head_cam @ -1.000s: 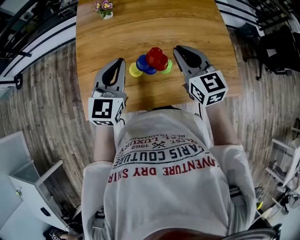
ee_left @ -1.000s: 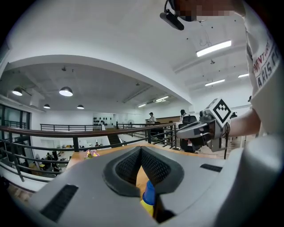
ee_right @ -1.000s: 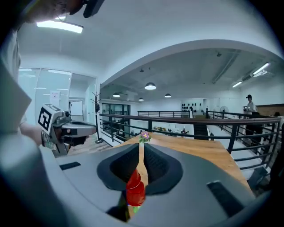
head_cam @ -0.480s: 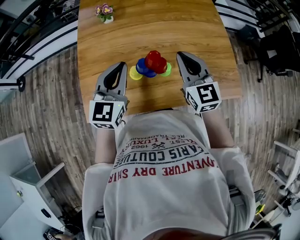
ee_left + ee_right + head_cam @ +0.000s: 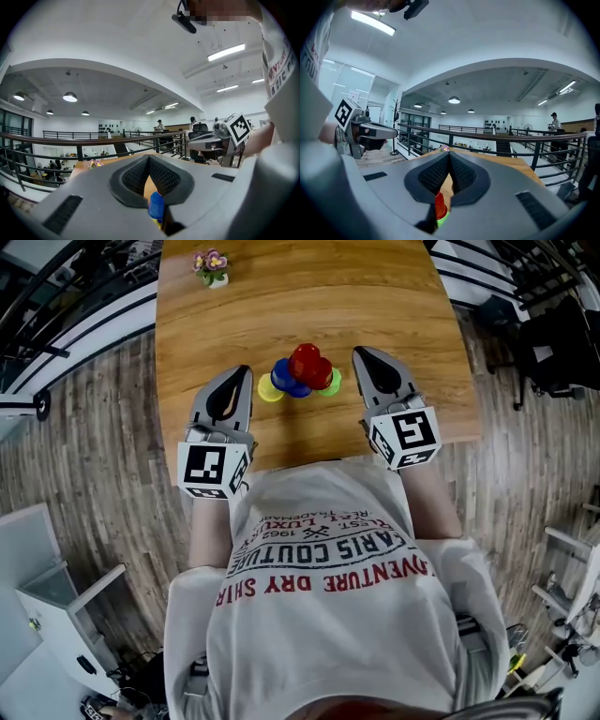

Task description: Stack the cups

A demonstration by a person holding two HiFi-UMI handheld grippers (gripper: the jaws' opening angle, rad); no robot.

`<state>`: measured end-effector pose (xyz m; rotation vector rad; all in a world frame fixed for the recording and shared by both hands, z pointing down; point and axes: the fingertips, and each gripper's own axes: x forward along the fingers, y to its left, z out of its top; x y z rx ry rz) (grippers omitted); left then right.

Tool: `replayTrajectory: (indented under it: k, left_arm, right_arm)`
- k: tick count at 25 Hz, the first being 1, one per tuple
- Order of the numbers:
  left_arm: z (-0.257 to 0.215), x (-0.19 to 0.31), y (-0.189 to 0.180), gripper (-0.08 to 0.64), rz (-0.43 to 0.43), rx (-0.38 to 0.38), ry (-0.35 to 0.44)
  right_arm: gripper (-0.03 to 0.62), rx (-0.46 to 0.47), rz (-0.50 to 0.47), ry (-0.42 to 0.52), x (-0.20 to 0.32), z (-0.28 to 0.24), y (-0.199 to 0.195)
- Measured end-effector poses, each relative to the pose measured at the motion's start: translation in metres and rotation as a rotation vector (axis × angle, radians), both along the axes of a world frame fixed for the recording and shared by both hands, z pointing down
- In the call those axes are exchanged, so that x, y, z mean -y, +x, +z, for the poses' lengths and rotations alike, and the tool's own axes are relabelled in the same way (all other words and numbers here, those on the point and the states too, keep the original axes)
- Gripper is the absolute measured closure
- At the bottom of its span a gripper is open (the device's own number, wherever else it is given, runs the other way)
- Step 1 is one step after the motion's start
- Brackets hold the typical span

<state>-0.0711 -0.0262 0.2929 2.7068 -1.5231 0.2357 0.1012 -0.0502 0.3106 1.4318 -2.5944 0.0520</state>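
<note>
Left gripper [image 5: 242,374] and right gripper [image 5: 360,354] are both clenched on nothing, either side of the cups [image 5: 302,373] on the table [image 5: 309,296].

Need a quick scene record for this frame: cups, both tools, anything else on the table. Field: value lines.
surface: wooden table
cups: red cup, blue cup, yellow cup, green cup, bunched together
stacking: cannot tell from above whether any are nested
left tool: shut, empty, apart from the cups on their left
right tool: shut, empty, apart from the cups on their right
other: small flower pot near the table's far edge
</note>
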Motion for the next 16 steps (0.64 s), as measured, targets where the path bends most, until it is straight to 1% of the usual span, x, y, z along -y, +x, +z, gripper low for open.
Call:
replayTrajectory:
  k: [4,16]
  left_arm:
    - [-0.001,-0.002,-0.001,0.546,-0.002,-0.001,0.002]
    - [0.002,-0.006,-0.015,0.546,-0.045,-0.004,0.000]
  right_arm:
    - [0.566,0.008,0.004,0.012,0.000,-0.001,0.002]
    - [0.565,0.030,0.003,0.026,-0.006,0.001,0.008]
